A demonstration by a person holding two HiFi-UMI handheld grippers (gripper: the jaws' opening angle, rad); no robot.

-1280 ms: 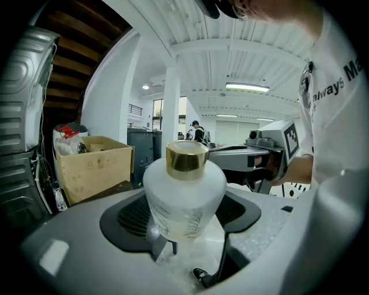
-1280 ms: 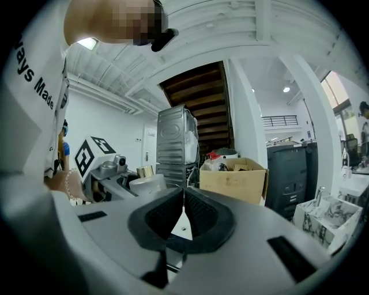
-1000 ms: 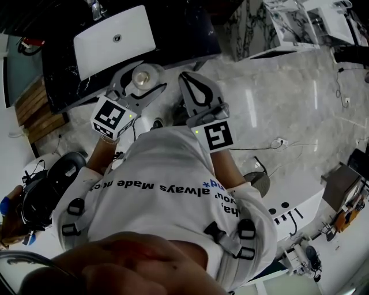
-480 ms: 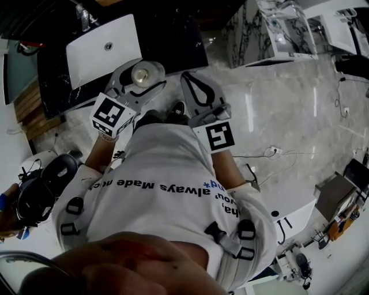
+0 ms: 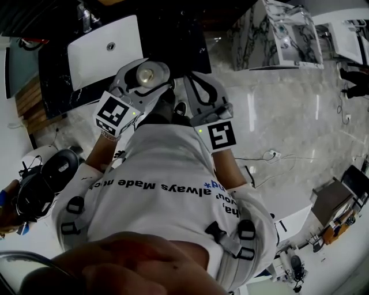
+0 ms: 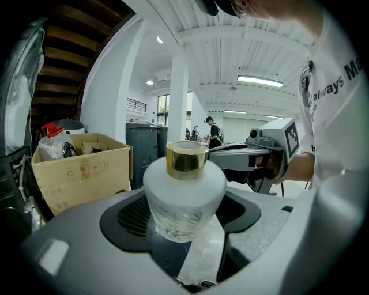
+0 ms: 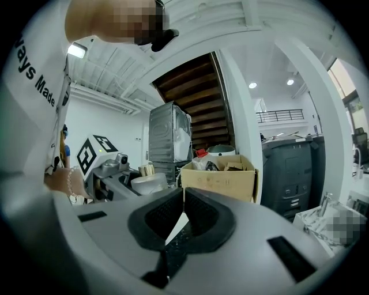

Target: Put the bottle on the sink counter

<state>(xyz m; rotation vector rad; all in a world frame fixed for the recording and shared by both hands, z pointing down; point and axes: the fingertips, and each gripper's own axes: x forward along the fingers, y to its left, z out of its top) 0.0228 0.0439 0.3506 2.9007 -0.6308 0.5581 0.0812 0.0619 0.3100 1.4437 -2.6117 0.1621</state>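
A frosted white bottle (image 6: 184, 199) with a gold cap (image 6: 187, 158) stands upright between the jaws of my left gripper (image 6: 183, 216), which is shut on its body. In the head view the bottle (image 5: 146, 74) and left gripper (image 5: 147, 68) hang over the front edge of the black sink counter (image 5: 173, 34), just right of the white basin (image 5: 106, 49). My right gripper (image 5: 192, 78) is beside it to the right, over the floor. Its jaws are shut with nothing between them (image 7: 183, 196). The left gripper (image 7: 106, 167) with the bottle shows in the right gripper view.
A faucet (image 5: 83, 14) stands behind the basin. A marble-patterned cabinet (image 5: 271, 34) is to the right of the counter. A cardboard box (image 6: 81, 167) and dark bins (image 6: 141, 152) stand nearby. Cables (image 5: 271, 155) lie on the glossy floor.
The left gripper with the bottle has come closer to the counter, from over the floor to over the counter's front edge. The right gripper kept alongside, still shut.
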